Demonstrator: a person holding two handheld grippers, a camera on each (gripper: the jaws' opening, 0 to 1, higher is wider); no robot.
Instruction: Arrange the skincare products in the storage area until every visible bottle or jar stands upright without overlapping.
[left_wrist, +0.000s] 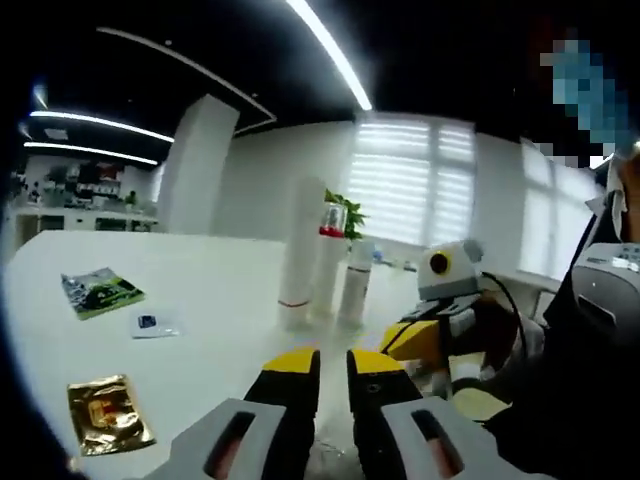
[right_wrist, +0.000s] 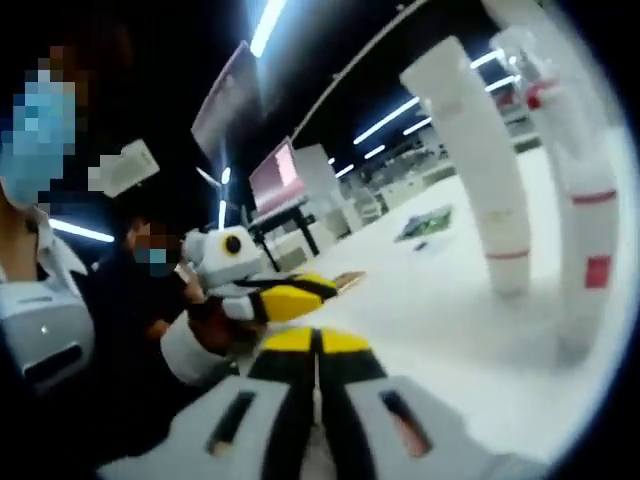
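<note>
Both the left gripper (left_wrist: 333, 372) and the right gripper (right_wrist: 316, 348) are hovering with fingers nearly closed on nothing, apparently because the white tubes (left_wrist: 300, 255) are already standing upright, close together without overlapping, on the tabletop (left_wrist: 200, 280).

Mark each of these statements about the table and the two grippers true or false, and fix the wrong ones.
1. The tall white tube stands upright on the white table. True.
2. The gold sachet lies against the tube's base. False: it lies well apart from the tube, near the table's front edge.
3. The left gripper clamps a bottle. False: its jaws stand nearly together with nothing between them.
4. A green packet lies flat on the table. True.
5. The right gripper holds the red-banded tube. False: its jaws are closed on nothing, and the tube stands free.
</note>
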